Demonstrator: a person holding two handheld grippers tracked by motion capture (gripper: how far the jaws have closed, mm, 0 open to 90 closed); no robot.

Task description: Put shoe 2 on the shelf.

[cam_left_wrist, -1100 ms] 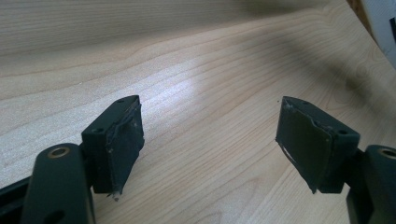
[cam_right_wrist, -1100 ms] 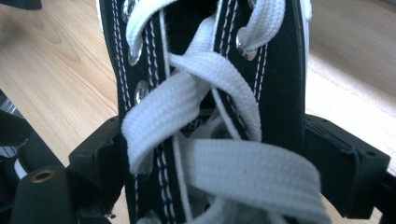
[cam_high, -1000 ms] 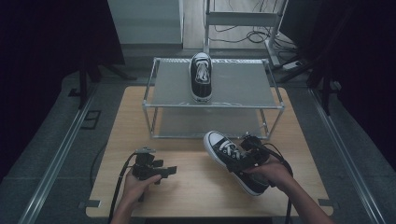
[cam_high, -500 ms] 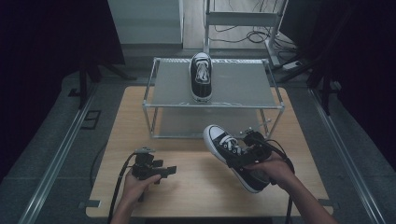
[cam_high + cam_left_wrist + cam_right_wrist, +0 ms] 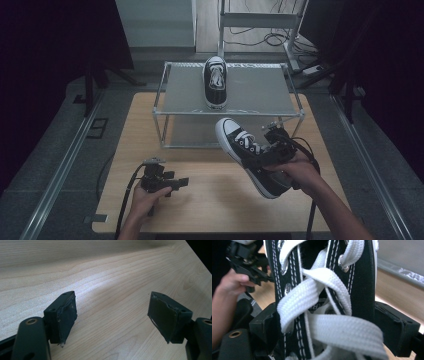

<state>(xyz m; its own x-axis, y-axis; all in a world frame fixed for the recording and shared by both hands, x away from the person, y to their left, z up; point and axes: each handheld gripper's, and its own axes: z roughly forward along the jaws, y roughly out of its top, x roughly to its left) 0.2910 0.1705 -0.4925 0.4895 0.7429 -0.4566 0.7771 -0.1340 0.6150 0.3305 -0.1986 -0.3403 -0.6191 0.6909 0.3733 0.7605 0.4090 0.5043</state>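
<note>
A black sneaker [image 5: 248, 156] with white laces and toe cap is held above the wooden table [image 5: 210, 200], toe pointing up-left toward the rack. My right gripper [image 5: 263, 154] is shut on it across the laced upper; in the right gripper view the black sneaker [image 5: 324, 300] sits between both jaws. A second matching sneaker [image 5: 215, 82] stands on top of the metal rack [image 5: 170, 97]. My left gripper [image 5: 176, 183] rests low at the table's front left, open, with bare wood between its pads [image 5: 66, 315].
The rack has a lower shelf [image 5: 192, 132] behind the held shoe. Dark floor and metal rails [image 5: 60, 165] flank the table. Cables [image 5: 260, 35] lie on the floor behind the rack. The other hand with its gripper [image 5: 249, 265] appears beyond the shoe.
My right gripper has lifted the black sneaker off the table and tipped its toe upward toward the rack. The left gripper has stayed in place.
</note>
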